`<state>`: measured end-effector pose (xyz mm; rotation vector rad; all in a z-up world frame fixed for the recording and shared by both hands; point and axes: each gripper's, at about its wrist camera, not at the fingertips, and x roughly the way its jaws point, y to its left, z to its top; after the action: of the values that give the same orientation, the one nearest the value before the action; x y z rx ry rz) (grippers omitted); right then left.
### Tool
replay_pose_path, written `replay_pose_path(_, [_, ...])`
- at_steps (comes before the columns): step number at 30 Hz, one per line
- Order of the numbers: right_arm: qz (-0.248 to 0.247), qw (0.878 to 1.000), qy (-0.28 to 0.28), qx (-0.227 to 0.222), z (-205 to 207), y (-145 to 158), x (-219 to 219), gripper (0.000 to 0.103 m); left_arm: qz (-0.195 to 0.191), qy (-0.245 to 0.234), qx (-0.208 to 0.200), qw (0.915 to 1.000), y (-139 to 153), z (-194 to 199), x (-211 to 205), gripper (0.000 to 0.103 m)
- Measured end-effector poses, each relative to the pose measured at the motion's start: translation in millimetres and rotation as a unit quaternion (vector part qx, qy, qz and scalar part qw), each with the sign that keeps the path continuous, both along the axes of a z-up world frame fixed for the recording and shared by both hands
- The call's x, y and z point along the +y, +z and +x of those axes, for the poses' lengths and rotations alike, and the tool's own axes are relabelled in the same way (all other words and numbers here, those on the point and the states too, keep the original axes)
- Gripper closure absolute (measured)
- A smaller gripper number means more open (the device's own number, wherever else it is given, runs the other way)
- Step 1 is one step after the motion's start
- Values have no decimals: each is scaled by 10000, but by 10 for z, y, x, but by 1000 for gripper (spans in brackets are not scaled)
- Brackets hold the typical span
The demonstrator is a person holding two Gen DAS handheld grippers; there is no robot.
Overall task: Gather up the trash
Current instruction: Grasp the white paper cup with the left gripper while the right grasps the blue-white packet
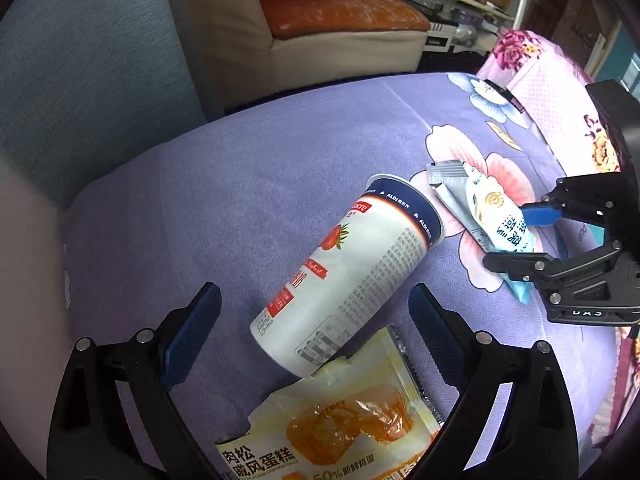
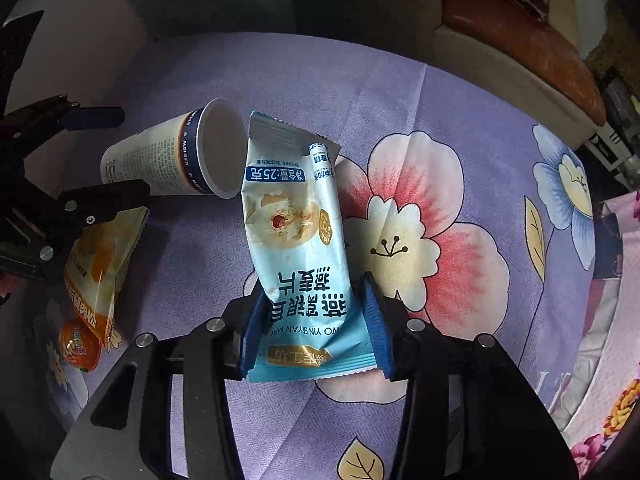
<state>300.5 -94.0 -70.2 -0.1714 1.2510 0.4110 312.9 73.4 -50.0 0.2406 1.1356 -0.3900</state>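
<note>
Nearest my right claw [image 2: 310,332], I have the light-blue snack wrapper [image 2: 298,248] clamped by its lower end between the two blue pads [image 2: 374,320]; the rest of it runs forward, away from the camera, with its torn silver end toward the cup. From the left wrist view the same wrapper [image 1: 496,216] shows between the right claw's [image 1: 516,236] fingers, over a pink flower printed on the cloth.

My left claw [image 1: 314,320] stands wide apart, gripping nothing. Low between its fingers lies a yellow cake wrapper [image 1: 340,428], torn open. The base of a white paper cup [image 1: 348,276] touches that wrapper's upper edge; the cup lies on its side, dark-blue rim pointing away toward the blue wrapper. In the right view the cup's open mouth [image 2: 222,148] sits just beside the wrapper's torn end.

Everything rests on a purple flowered bedsheet [image 1: 260,152]. Left in the right view, by the yellow wrapper [image 2: 100,264], lies a small orange jelly cup [image 2: 78,344]. Beyond the bed stands a cream chair with an orange cushion [image 1: 340,12].
</note>
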Motion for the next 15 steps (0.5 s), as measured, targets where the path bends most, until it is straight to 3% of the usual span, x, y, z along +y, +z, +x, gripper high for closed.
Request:
replay_pose_path(7, [123,9989,-443,28,-103,50,-193,60,269,-187,-35,9995,-178,52,-277,11])
replay_pose_path(11, [130,9981,-599,-32,-191,63,-261,60,320,-8,-87,9994,-201,20,-323,33])
replay_pose_path(13, [188,9975,-678,-92,-245,72,-298,60,316,79,-95,9994,-180,-22,-344,49])
replay_pose_path(15, [258,9965,-784,-158,-318,86,-361,60,265,145,-66,9995,-155,-77,-374,53])
